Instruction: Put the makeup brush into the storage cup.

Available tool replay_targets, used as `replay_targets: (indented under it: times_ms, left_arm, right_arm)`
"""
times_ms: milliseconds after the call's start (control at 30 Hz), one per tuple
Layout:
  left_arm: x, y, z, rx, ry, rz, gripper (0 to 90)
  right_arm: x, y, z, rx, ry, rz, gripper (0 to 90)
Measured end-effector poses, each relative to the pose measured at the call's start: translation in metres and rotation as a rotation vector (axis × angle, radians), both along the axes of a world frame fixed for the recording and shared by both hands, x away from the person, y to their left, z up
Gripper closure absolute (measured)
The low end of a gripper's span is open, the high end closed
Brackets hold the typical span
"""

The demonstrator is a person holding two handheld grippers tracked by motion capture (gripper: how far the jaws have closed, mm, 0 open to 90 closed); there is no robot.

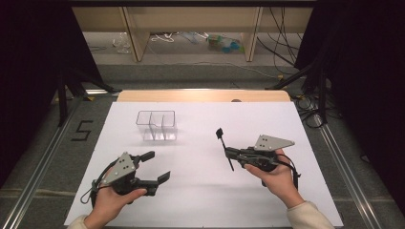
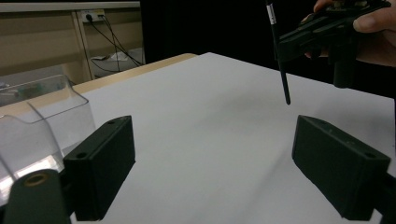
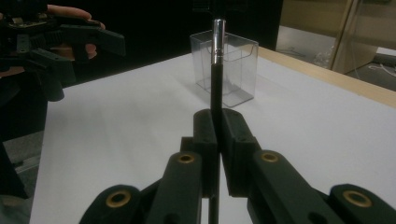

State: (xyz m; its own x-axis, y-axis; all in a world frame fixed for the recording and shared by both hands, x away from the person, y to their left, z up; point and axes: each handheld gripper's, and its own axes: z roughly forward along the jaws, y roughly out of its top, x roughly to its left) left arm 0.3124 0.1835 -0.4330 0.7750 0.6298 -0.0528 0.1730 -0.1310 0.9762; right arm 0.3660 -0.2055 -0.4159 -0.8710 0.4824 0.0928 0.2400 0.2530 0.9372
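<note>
A thin black brush (image 1: 223, 144) with a silver band (image 3: 217, 44) stands out of my right gripper (image 1: 227, 153), whose jaws are shut on its handle; its dark head points toward the far side of the table. In the right gripper view the brush (image 3: 216, 84) rises straight between the pressed pads. A clear plastic organizer (image 1: 156, 125) with compartments stands upright on the white sheet, left of the brush. My left gripper (image 1: 157, 166) hovers at the near left, open, with nothing between its jaws. In the left gripper view the brush (image 2: 281, 65) hangs ahead at the right and the organizer (image 2: 42, 121) is at the left.
A white sheet (image 1: 200, 200) covers the table, and a strip of wooden edge (image 1: 200, 95) shows at the far side. Dark curtains flank both sides. Wooden furniture legs and loose cables lie on the floor beyond.
</note>
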Motion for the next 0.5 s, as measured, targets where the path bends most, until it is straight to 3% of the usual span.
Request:
replay_targets:
  times_ms: [167,333,500]
  left_arm:
    - [0.007,-0.015,0.001,0.002,0.005,-0.036,16.2]
    - [0.015,-0.027,0.005,-0.020,0.014,-0.047,18.5]
    - [0.022,-0.039,0.006,-0.034,0.021,-0.064,21.2]
  right_arm:
    - [0.000,0.003,-0.002,0.017,0.002,0.005,85.8]
    - [0.000,0.008,-0.003,0.019,-0.027,0.001,85.8]
    - [-0.003,0.012,-0.003,0.009,0.003,0.009,85.7]
